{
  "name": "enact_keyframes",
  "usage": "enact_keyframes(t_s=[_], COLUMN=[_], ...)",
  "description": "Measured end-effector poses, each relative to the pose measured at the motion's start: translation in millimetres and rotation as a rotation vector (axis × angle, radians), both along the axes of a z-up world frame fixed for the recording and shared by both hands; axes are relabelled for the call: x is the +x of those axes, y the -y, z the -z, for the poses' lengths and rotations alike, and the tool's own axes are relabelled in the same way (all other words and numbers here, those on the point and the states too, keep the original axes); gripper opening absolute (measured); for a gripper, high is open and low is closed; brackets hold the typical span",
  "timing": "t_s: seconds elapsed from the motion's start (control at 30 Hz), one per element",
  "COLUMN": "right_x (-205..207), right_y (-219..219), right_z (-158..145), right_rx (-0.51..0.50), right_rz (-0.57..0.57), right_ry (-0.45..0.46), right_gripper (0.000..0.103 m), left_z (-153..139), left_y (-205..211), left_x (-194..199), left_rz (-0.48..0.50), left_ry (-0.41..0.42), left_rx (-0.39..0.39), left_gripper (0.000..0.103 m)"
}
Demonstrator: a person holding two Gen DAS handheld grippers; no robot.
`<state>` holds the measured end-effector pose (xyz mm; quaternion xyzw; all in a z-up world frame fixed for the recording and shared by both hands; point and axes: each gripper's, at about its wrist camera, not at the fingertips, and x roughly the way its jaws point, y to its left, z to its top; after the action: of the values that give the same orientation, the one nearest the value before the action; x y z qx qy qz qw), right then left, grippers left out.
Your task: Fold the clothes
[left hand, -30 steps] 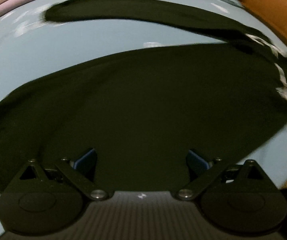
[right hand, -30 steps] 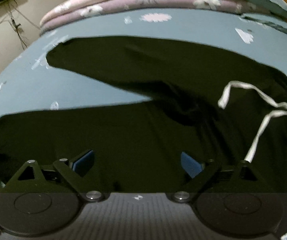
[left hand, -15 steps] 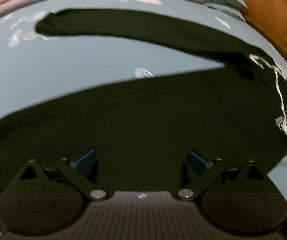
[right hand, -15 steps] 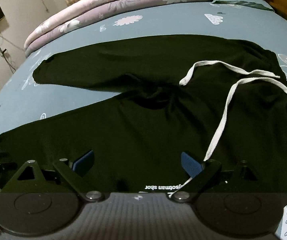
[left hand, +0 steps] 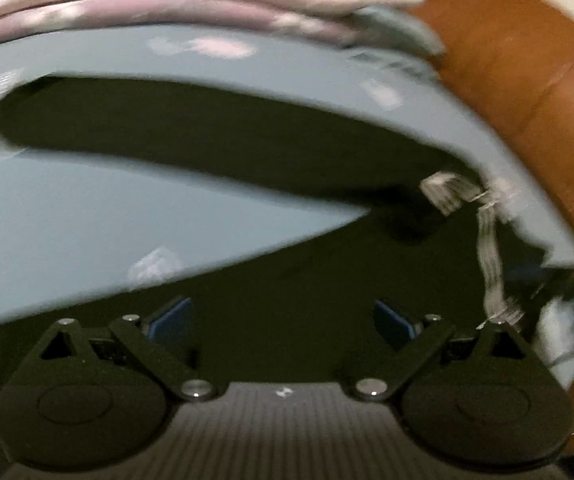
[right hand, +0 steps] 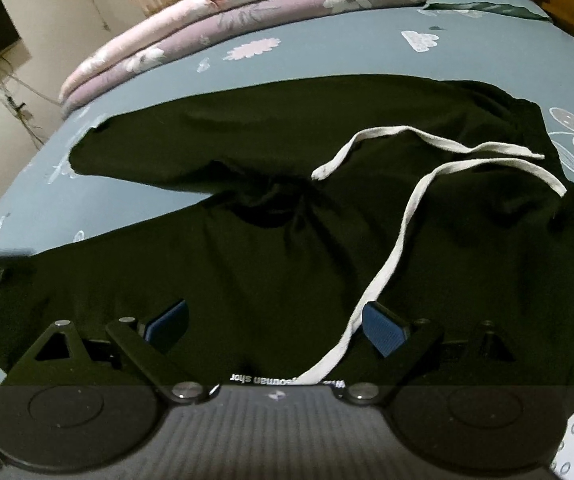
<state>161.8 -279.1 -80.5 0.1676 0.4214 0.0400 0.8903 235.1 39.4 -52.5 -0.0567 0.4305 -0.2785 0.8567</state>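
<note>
Black trousers (right hand: 287, 240) are lying spread at twelve o'clock of both wide-open tongs, left gripper (left hand: 281, 316) just narrowing emptily, right gripper (right hand: 275, 322) straddling the drawstring (right hand: 387, 264)

Black pants (right hand: 327, 248) lie flat and spread out on the blue bed (right hand: 327, 52). The two legs point left, apart like a V. A white string (right hand: 403, 216) lies loose on top near the waist.
</note>
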Motion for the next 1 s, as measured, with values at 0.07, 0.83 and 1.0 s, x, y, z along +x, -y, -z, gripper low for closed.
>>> enact_keyframes(t_s=[0.07, 0.83, 1.0], right_x=[-2.1, 11.1, 62.8], right_y=[7.0, 33.1, 17.0], right_z=[-0.1, -1.3, 12.2], right_rx=[0.004, 0.065, 0.125], right_rz=[-0.009, -0.178, -0.300], right_ry=[0.017, 0.178, 0.211], right_gripper=[0.096, 0.096, 0.096], left_z=[-0.2, 51.3, 50.3], left_y=[30.4, 182.3, 181.1], left_x=[24.8, 123.3, 129.6], left_rz=[0.075, 0.267, 0.277], left_ry=[-0.012, -0.199, -0.246], left_rx=[-0.071, -0.212, -0.250], left_gripper=[0.080, 0.061, 0.068])
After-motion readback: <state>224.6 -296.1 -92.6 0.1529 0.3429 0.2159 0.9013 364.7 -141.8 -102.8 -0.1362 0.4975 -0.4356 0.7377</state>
